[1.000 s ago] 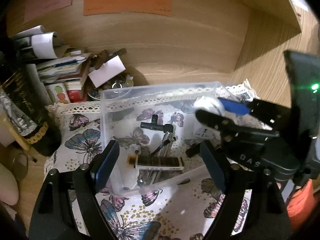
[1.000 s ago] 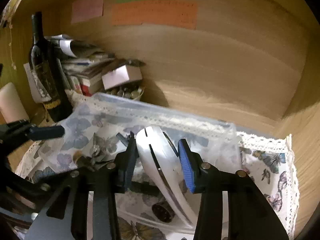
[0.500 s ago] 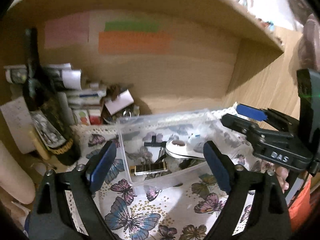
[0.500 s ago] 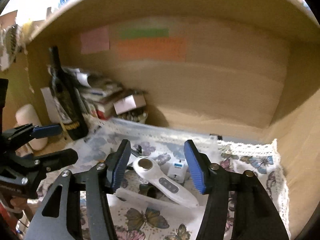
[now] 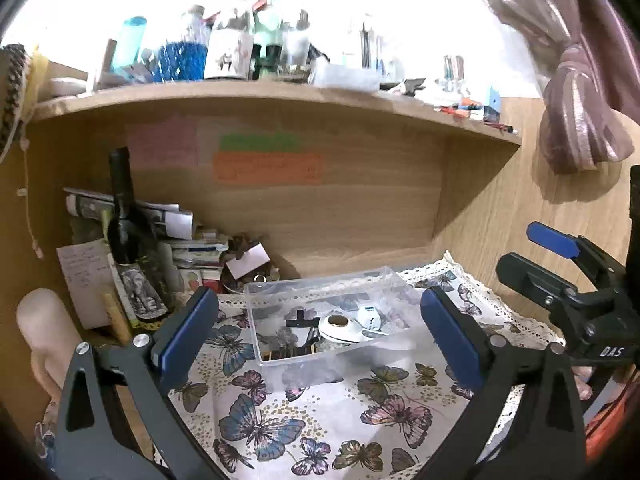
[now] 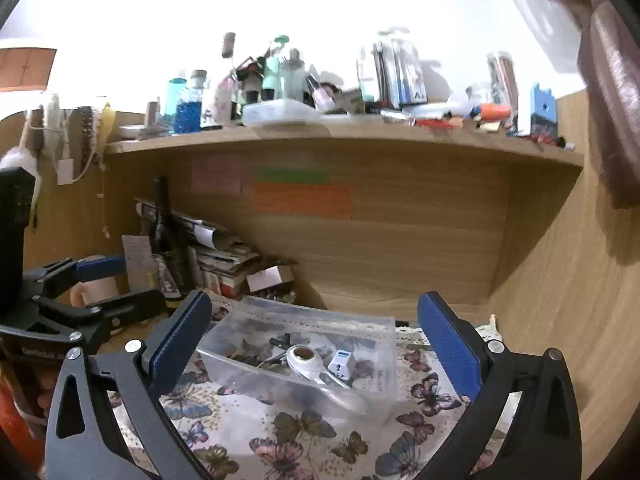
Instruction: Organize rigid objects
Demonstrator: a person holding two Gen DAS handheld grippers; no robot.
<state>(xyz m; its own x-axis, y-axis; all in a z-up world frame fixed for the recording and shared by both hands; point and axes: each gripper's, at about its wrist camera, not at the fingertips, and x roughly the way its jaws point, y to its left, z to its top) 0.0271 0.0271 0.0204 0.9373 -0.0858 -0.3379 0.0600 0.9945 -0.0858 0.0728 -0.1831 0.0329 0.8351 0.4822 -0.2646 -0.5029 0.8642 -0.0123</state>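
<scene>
A clear plastic box (image 5: 256,344) (image 6: 384,328) sits on a butterfly-print cloth (image 5: 320,420) (image 6: 300,432) in a wooden desk alcove. Inside lie a white handheld device (image 5: 340,326) (image 6: 320,372), a small white cube (image 5: 369,316) (image 6: 341,363), a black tool (image 5: 300,322) and a dark flat bar (image 5: 288,354). My left gripper (image 5: 318,340) is open and empty, well back from the box. My right gripper (image 6: 314,344) is open and empty, also back from it; it shows at the right of the left wrist view (image 5: 560,264).
A dark wine bottle (image 5: 126,236) (image 6: 168,240), stacked papers and books (image 5: 184,248) and a tin of small items stand at the alcove's back left. A cluttered shelf (image 6: 320,136) runs overhead. A wooden side wall (image 6: 560,300) closes the right.
The right gripper let go of the white device, which now lies in the box. Both grippers opened wide and pulled back and up away from the box.
</scene>
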